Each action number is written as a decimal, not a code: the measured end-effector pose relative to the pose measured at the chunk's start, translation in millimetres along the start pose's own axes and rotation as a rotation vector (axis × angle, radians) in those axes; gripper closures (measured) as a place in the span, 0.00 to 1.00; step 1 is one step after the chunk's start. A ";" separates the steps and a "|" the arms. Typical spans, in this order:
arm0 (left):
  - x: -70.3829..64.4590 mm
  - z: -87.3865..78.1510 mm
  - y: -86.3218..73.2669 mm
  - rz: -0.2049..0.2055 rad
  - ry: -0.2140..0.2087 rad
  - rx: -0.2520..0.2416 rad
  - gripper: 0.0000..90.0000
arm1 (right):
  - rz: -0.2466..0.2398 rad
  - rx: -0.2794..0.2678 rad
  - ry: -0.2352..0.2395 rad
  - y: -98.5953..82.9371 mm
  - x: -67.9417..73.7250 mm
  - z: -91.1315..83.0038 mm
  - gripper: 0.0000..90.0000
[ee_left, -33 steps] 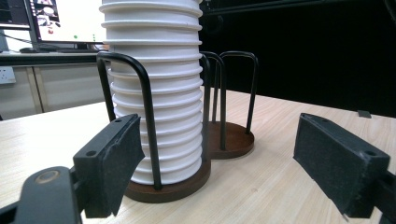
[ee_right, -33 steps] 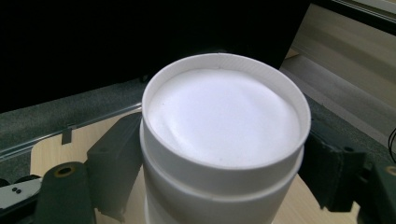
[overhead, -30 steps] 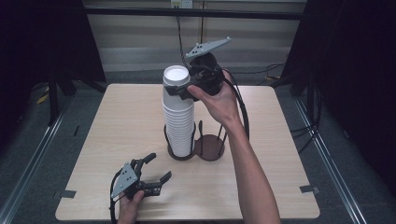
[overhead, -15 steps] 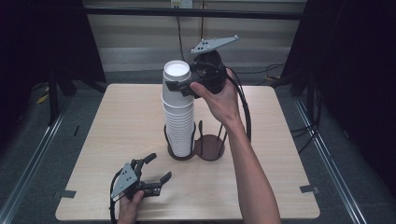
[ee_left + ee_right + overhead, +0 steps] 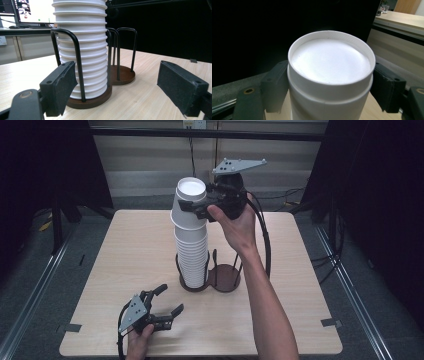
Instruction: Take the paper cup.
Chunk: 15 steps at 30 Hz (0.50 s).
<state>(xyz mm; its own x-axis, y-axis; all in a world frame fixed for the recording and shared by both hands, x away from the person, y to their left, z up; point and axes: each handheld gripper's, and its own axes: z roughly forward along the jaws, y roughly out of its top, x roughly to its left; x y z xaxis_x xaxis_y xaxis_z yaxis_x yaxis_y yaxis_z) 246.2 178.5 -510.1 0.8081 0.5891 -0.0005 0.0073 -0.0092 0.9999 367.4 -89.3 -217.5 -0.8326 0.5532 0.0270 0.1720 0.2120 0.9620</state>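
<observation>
In the high view, a tall stack of white paper cups point(image 5: 192, 251) stands upside down in the left ring of a dark double cup holder point(image 5: 210, 276) near the middle of the bench point(image 5: 115, 250). The right gripper point(image 5: 196, 209) is raised at the top of the stack, its fingers clamped on the sides of the top cup point(image 5: 189, 204), which sits tilted and slightly lifted above the cups below it. The person's right hand point(image 5: 235, 222) wraps the gripper body just right of the stack. The left gripper point(image 5: 166, 301) lies low on the bench, well in front of the holder and to its left, with its fingers spread apart and holding nothing. In the left gripper view, the left gripper point(image 5: 117, 92) looks along the bench at the holder point(image 5: 100, 96); the stack of ribbed cup rims point(image 5: 81, 47) rises inside the black wire hoops, and the holder's second base plate, behind the stack, is bare. The two padded fingers point(image 5: 61, 87) stand wide apart, near the holder but not touching it. In the right gripper view, the right gripper point(image 5: 329, 87) has the top cup point(image 5: 330, 75) squeezed between its fingers point(image 5: 274, 87), one pad pressed on each side just below the rim of the upturned base.
</observation>
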 end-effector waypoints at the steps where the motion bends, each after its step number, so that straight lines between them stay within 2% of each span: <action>1: -0.5 0.2 -0.1 -0.008 0.000 -0.002 0.17 | 0.002 -0.003 0.005 0.6 0.0 -0.4 0.26; 9: -0.8 0.3 -0.2 -0.012 0.001 -0.002 0.17 | 0.007 -0.042 0.003 2.5 0.1 -4.5 0.26; 15: -0.8 0.3 -0.2 -0.012 0.001 -0.002 0.17 | 0.015 -0.091 0.008 4.0 -1.0 -9.9 0.26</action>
<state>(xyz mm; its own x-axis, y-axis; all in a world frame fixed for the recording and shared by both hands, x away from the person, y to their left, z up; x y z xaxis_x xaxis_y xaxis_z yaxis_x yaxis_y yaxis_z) 245.8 177.8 -510.3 0.8073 0.5900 -0.0123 0.0158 -0.0007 0.9999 363.7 -97.0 -211.0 -0.8347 0.5490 0.0438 0.1367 0.1296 0.9821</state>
